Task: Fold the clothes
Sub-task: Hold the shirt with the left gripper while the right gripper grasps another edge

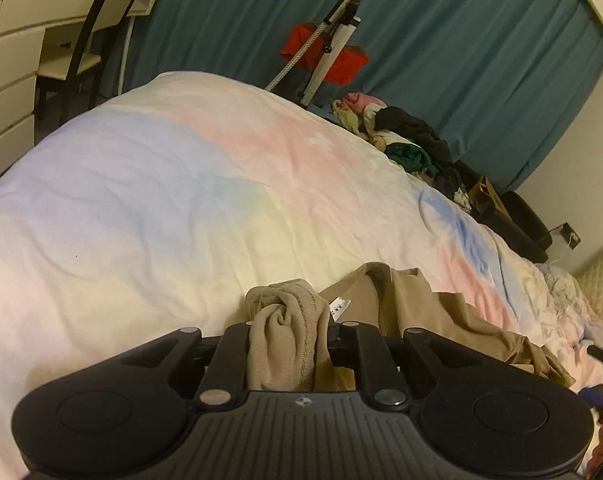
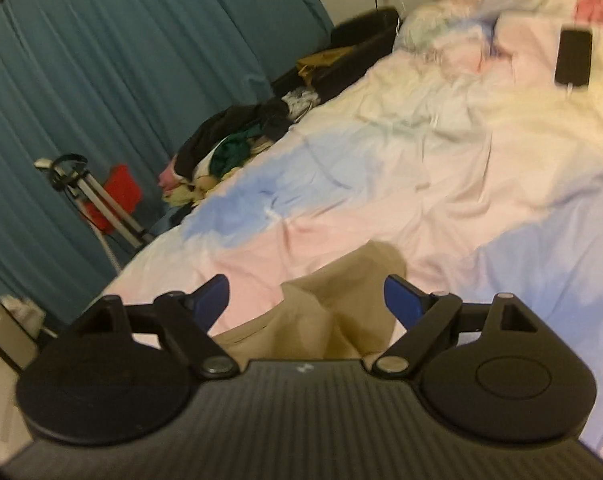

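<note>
A black two-finger left gripper (image 1: 289,344) is pinching a bunched, ribbed fold of a tan knit garment (image 1: 421,312), its fingers pressed together on the cloth, while the rest of the garment is lying rumpled on a pastel tie-dye duvet (image 1: 161,184) in blue, pink and yellow that is covering the bed. A small white label is showing on the garment just beside the pinched fold. The black right gripper (image 2: 306,300), with blue-padded fingers (image 2: 401,298), is hanging with its fingers spread wide above another part of the tan garment (image 2: 321,316), holding nothing. At the far edge of the duvet a heap of mixed dark, green and pink clothes (image 1: 401,136) is lying against a teal pleated curtain (image 1: 441,40). Beyond the duvet's far edge a silver tripod (image 1: 333,40) is standing beside a red box-shaped object (image 1: 341,60). A flat black phone (image 2: 573,58) with a white cable is resting on the duvet near the crumpled end of the bed. A white chest of drawers (image 1: 5,80) is standing off the duvet's left corner in the left wrist view.
</note>
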`<move>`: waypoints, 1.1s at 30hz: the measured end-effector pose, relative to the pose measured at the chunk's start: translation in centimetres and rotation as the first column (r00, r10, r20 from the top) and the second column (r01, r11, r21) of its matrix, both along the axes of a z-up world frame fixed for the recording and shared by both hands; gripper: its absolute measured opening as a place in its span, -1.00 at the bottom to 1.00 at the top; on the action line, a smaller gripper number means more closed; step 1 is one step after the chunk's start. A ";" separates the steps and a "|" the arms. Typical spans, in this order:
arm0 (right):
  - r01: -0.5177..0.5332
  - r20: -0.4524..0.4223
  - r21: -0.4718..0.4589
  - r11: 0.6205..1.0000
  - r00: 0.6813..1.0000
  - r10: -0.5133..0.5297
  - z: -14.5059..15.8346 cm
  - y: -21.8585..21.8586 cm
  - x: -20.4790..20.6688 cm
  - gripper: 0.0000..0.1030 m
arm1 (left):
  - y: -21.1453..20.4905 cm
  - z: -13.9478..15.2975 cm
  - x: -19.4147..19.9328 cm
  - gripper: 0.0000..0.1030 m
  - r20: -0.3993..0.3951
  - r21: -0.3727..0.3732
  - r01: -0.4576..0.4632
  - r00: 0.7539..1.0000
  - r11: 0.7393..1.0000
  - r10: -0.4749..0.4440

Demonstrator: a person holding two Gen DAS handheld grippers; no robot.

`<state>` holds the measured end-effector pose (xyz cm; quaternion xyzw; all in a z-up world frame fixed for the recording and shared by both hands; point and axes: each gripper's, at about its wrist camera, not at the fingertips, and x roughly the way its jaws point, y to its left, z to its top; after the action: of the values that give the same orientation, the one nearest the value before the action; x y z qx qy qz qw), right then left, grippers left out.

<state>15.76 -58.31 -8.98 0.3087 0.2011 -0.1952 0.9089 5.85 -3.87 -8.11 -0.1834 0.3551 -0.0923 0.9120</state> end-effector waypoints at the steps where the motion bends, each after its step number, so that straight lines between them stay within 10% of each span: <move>1: -0.013 0.008 -0.044 0.999 1.000 0.014 0.3 0.8 0.2 0.69 | 0.1 0.1 -0.4 -0.73 0.005 0.017 0.027 1.000 0.999 -0.028; 7: -0.353 0.011 -0.265 0.897 0.929 0.369 0.4 8.6 2.4 0.65 | -0.4 0.4 -2.6 -0.73 -0.016 0.148 0.182 0.983 0.972 -0.182; 14: -0.770 -0.197 -0.257 0.584 0.633 0.749 -1.3 19.3 9.2 0.33 | 0.5 0.0 -1.8 -0.31 -0.062 0.115 0.163 0.986 0.980 -0.157; 17: -0.825 -0.308 -0.322 0.464 0.555 0.773 -1.1 23.9 14.3 0.20 | 2.4 -0.4 -0.6 0.04 -0.022 0.044 0.118 0.993 0.992 -0.117; 26: -0.947 -0.680 -0.274 0.167 0.313 0.663 -6.3 31.6 23.8 -0.20 | 4.5 -4.6 5.4 -0.05 -0.112 -0.069 0.055 0.992 0.996 -0.062; 29: -0.958 -0.708 -0.256 0.130 0.277 0.650 -6.5 31.1 24.0 -0.20 | 3.1 -6.0 6.9 -0.13 -0.143 -0.049 0.105 0.983 0.993 -0.111; 33: -0.962 -0.739 -0.245 0.120 0.266 0.619 -5.9 31.0 23.8 -0.76 | 0.4 -7.0 8.0 -0.64 -0.165 0.072 0.172 0.973 0.982 -0.159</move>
<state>39.52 -27.28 -14.85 -0.2667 0.4610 0.2218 0.8168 13.89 -3.48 -15.13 -0.1206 0.4442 -0.1378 0.8770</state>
